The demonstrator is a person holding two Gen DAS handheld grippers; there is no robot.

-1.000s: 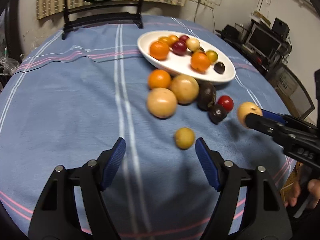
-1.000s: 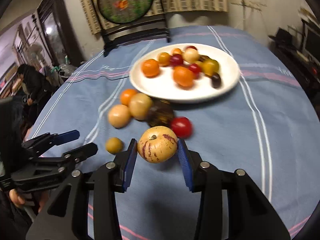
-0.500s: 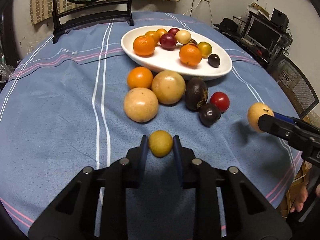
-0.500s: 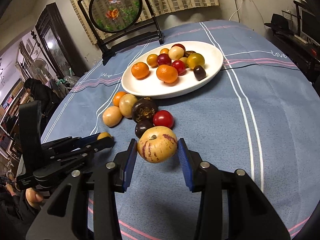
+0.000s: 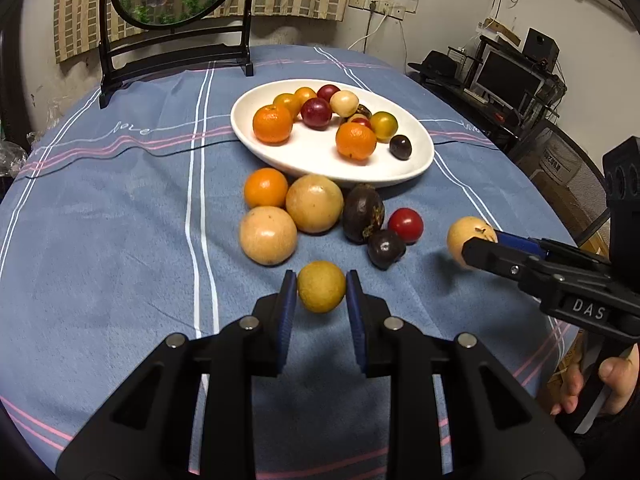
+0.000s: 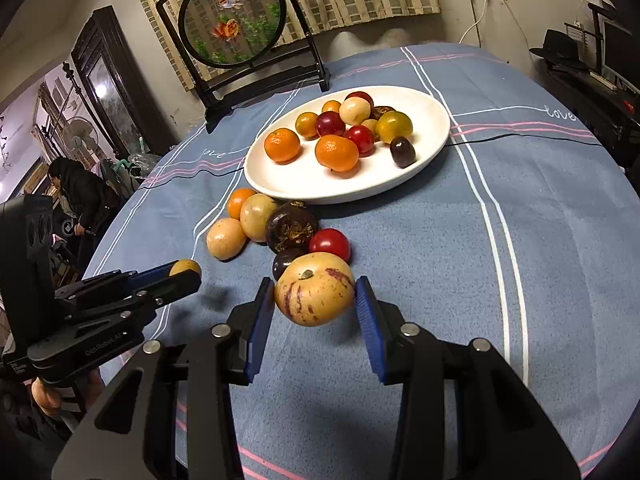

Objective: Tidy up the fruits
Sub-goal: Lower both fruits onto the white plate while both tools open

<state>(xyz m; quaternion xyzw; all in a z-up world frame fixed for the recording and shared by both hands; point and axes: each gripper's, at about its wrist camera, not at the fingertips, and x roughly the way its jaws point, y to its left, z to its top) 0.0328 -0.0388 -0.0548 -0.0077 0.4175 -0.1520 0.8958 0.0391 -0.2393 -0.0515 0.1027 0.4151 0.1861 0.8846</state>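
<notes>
My left gripper is shut on a small yellow fruit, held just above the blue cloth. My right gripper is shut on a larger yellow fruit with purple streaks; the same fruit shows at the right of the left wrist view. A white oval plate behind holds several small oranges, red, yellow and dark fruits. In front of the plate lie an orange, two tan round fruits, two dark purple fruits and a red tomato.
A round framed screen on a black stand stands at the far edge of the table. Shelves with a monitor stand off to the right. A person is in the room to the left.
My left gripper came forward around the small yellow fruit, shut on it and lifted it slightly. The right gripper kept hold of the streaked fruit and stayed put.
</notes>
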